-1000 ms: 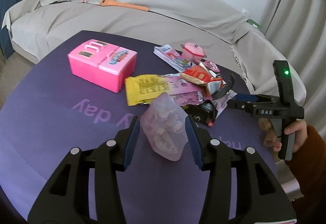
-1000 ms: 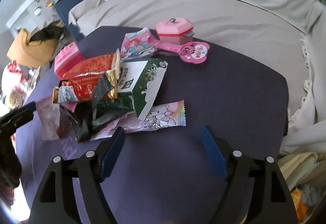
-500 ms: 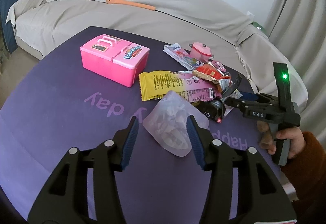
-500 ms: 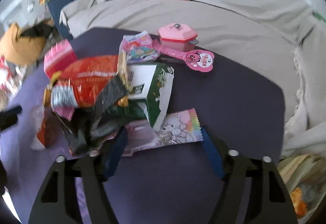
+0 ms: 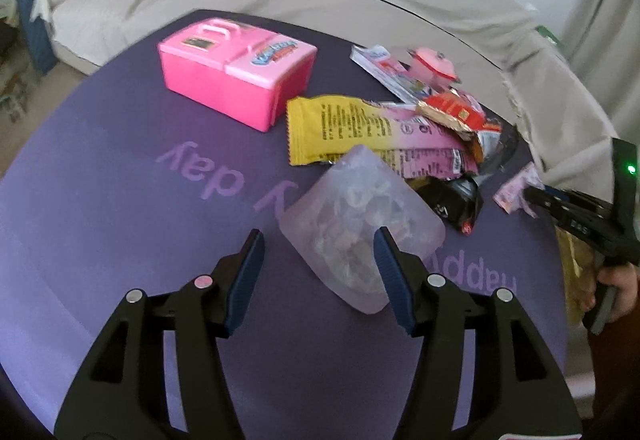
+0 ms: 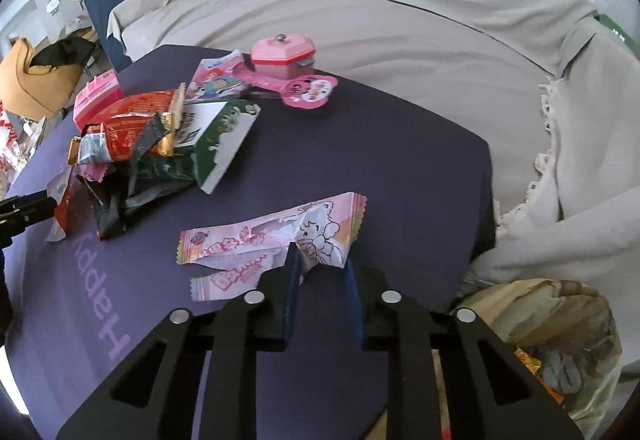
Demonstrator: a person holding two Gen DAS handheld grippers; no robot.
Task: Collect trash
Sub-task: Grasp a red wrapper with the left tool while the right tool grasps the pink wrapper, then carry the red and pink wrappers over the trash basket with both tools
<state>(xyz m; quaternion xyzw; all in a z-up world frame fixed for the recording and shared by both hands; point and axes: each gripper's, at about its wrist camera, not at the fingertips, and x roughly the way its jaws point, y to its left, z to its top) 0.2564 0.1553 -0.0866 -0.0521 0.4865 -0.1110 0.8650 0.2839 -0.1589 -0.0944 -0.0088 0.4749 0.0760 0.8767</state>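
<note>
Closing on a pink cartoon wrapper (image 6: 280,244), the right gripper (image 6: 320,268) at lower centre of its view now has narrow jaws with the wrapper's near corner pinched up between the blue pads; a second ago those jaws stood wide over bare cloth and the wrapper lay flat against the heap. The wrapper now sits apart from the wrapper pile (image 6: 152,136), at mid-left of the frame, which suggests it has been drawn clear and is ready to lift. A paper trash bag (image 6: 552,328) stands at the lower right, just off the edge of the purple tablecloth (image 6: 400,160), and is judged the likely destination. In the left wrist view, the left gripper (image 5: 320,272) at lower centre is opening; its jaws were tight to the clear pouch (image 5: 360,224) a second ago and now stand off it, the pouch resting on the cloth between them, nearer the right-hand pad, so it appears released, not collected. Beyond it lie the yellow wrapper (image 5: 332,128) and, upper left, the pink toy case (image 5: 236,76), which is not trash.
</note>
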